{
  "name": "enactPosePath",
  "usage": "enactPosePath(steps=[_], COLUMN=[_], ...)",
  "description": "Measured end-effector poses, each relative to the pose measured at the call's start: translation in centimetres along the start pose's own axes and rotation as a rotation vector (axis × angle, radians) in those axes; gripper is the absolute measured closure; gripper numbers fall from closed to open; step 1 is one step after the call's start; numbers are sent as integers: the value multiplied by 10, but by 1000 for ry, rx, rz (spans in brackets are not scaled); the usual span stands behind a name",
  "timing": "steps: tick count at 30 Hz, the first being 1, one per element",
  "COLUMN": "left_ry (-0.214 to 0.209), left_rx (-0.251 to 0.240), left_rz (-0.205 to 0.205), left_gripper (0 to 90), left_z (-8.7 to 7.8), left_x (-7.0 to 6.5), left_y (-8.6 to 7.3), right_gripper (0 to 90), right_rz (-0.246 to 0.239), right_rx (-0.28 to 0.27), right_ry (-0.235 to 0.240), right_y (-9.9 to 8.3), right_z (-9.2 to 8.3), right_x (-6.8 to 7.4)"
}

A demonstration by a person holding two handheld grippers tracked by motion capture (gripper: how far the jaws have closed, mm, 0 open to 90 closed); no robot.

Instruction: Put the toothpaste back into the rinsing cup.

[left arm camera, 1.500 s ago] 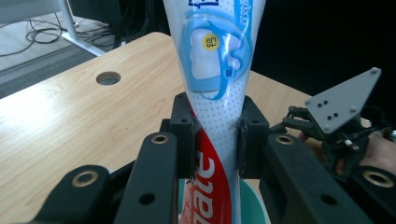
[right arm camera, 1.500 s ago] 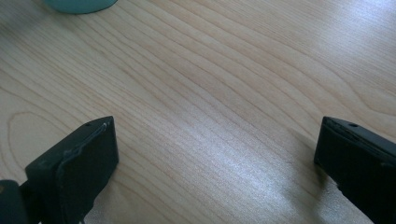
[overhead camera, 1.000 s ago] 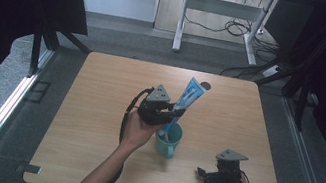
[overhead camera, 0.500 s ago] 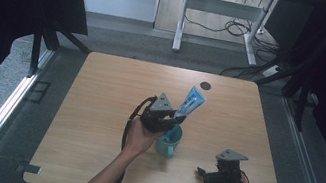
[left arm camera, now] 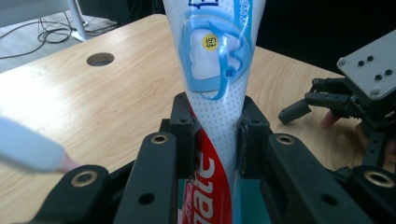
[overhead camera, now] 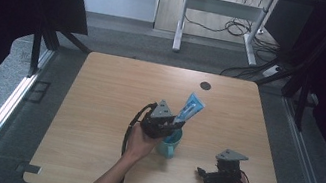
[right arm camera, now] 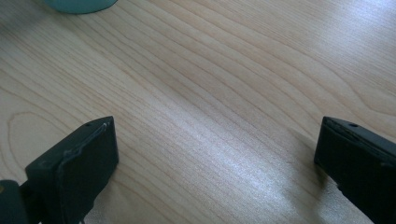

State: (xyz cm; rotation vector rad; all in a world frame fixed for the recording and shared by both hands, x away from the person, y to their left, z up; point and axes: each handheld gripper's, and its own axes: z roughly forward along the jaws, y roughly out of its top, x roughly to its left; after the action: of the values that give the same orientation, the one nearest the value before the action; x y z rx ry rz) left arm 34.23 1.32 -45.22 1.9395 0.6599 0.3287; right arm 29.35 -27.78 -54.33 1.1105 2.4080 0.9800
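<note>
A blue, white and red toothpaste tube (overhead camera: 189, 108) (left arm camera: 215, 88) stands tilted, its lower end down in a teal cup (overhead camera: 169, 143) near the table's middle. My left gripper (overhead camera: 167, 125) (left arm camera: 215, 140) is shut on the tube's lower part, just above the cup. A white stick with a pinkish tip (left arm camera: 32, 151) lies at the left edge of the left gripper view. My right gripper (overhead camera: 202, 173) (right arm camera: 215, 154) rests low at the front right of the table, open, with bare wood between its jaws. The cup's base (right arm camera: 79, 4) shows at the top left of the right gripper view.
The wooden table (overhead camera: 96, 110) has a round cable hole (overhead camera: 205, 85) near its far edge. Dark curtains flank both sides. A desk frame and cables stand on the floor beyond the table.
My left gripper has come down and toward the front with the tube, lowering its end into the cup. The right gripper has stayed where it was.
</note>
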Motion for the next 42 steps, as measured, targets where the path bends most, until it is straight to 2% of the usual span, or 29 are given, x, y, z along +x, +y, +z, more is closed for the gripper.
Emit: enactPosePath(steps=[8, 13, 27, 36, 42], left_ry=[15, 17, 16, 38, 31], left_rx=[10, 33, 45, 100, 94], left_rz=[9, 17, 2, 23, -1], left_gripper=[722, 720, 707, 688, 675], left_z=[2, 4, 5, 5, 4], left_x=[-3, -4, -4, -4, -2], left_y=[-7, -8, -11, -14, -16], right_gripper=[0, 0, 0, 0, 0], right_rz=[0, 0, 1, 1, 0], right_rx=[0, 0, -2, -2, -2], right_ry=[0, 0, -2, -1, -2], right_y=[0, 0, 0, 0, 0], right_z=[0, 0, 0, 0, 0], right_x=[0, 0, 0, 0, 0])
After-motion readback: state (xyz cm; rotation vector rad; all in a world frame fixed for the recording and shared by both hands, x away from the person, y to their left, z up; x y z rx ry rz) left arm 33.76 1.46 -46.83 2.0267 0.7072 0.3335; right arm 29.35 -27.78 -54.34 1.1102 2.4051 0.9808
